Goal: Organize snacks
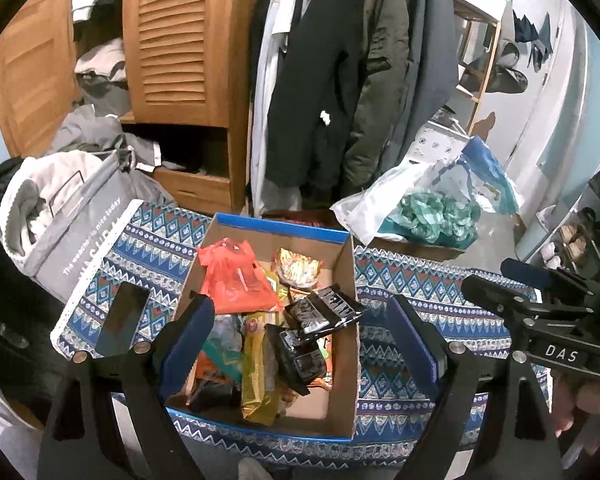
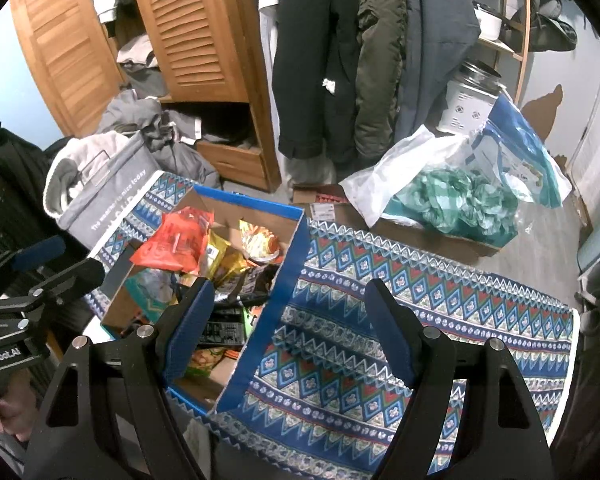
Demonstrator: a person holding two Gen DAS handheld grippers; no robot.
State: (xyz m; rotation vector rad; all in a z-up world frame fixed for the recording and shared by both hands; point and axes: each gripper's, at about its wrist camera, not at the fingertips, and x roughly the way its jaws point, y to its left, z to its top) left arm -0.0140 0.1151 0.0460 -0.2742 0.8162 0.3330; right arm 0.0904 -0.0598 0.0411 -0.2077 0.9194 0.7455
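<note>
both the left gripper and right gripper hover spread, seemingly empty, over the snack box.

I count one cardboard box, one red packet, two black packets, one yellow packet, one phone, and two claws.

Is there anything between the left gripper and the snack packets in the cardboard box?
Nothing visible blocks it. The left gripper hangs open above the cardboard box, which has no lid, so the snack packets lie exposed under its fingers. The right gripper is off to the side, mostly over the patterned cloth.
</note>
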